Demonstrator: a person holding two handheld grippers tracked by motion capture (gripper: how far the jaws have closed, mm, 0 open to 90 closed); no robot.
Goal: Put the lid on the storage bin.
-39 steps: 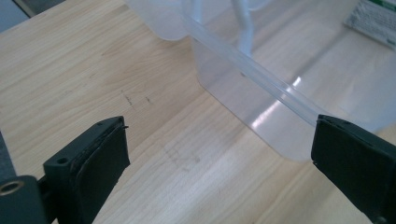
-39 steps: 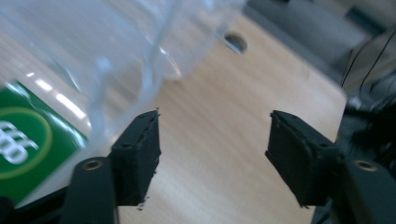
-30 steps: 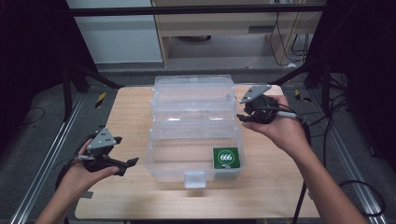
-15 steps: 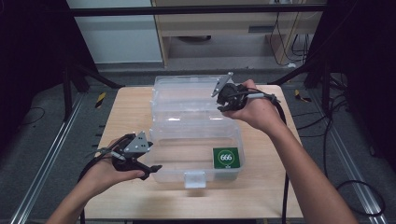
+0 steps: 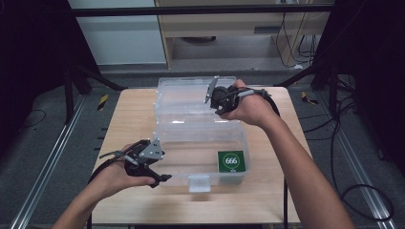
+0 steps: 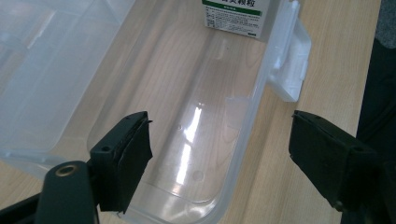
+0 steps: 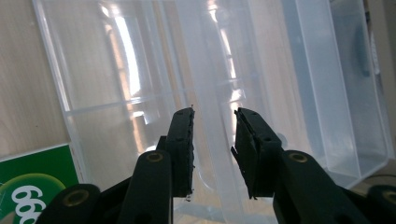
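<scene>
I see the clear plastic box (image 5: 200, 143) lying open in the middle of the worktop (image 5: 129, 114), its lid (image 5: 191, 98) folded back on the far side and its white latch (image 5: 198, 182) facing me at the near edge. A green packet (image 5: 231, 161) marked 666 lies inside the box at its near right corner.

My right gripper (image 5: 213, 95) hangs over the lid's right part. Its jaws have just been closing and now stand narrow; in the right gripper view a clear ridge of the lid (image 7: 210, 154) runs up between them, but I cannot tell whether the pads press on it.

My left gripper (image 5: 160, 174) sits at the box's near left corner. Its jaws have just been closing a little yet stand wide: in the left gripper view one jaw is over the inside of the box, the other over the bare worktop (image 6: 327, 56), with the front wall (image 6: 247, 140) between them, untouched.
</scene>
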